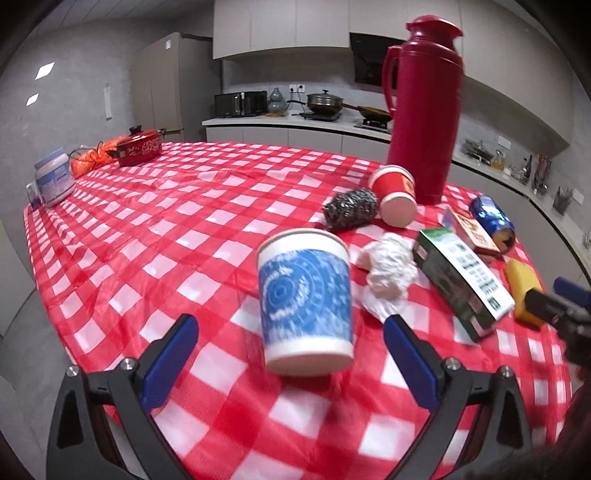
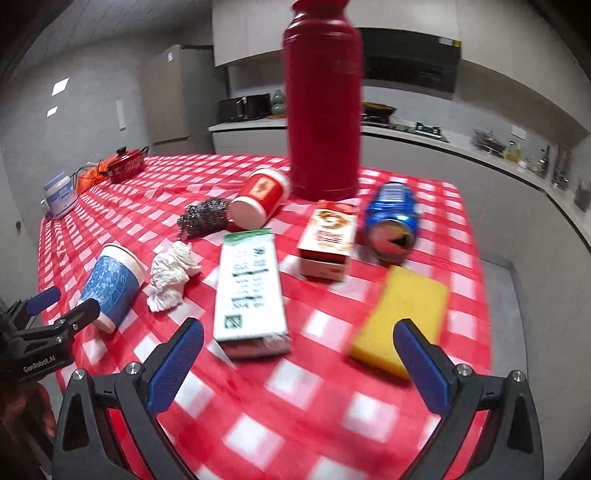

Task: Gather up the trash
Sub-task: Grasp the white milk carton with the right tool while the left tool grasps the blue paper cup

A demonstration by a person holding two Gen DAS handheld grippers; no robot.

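Blue-patterned paper cup (image 1: 306, 301), just left of crumpled tissue (image 1: 388, 271): centred between spread, empty left gripper (image 1: 291, 360) pads; squeeze gently, avoiding crush. Right gripper (image 2: 299, 365) likewise spread, empty.

Glossy plastic tablecloth (image 1: 184, 229), crumpled paper tissue (image 1: 388, 269), wiry metal scourer (image 1: 351, 209).

Ahead of my tools a grey kitchen: fridge (image 1: 168, 83) far left, pale cabinets (image 1: 280, 26) overhead, a counter (image 1: 295, 123) curving off to my right, hood (image 1: 369, 59) above the stove (image 1: 375, 123). Grey floor (image 2: 506, 295) lies right.
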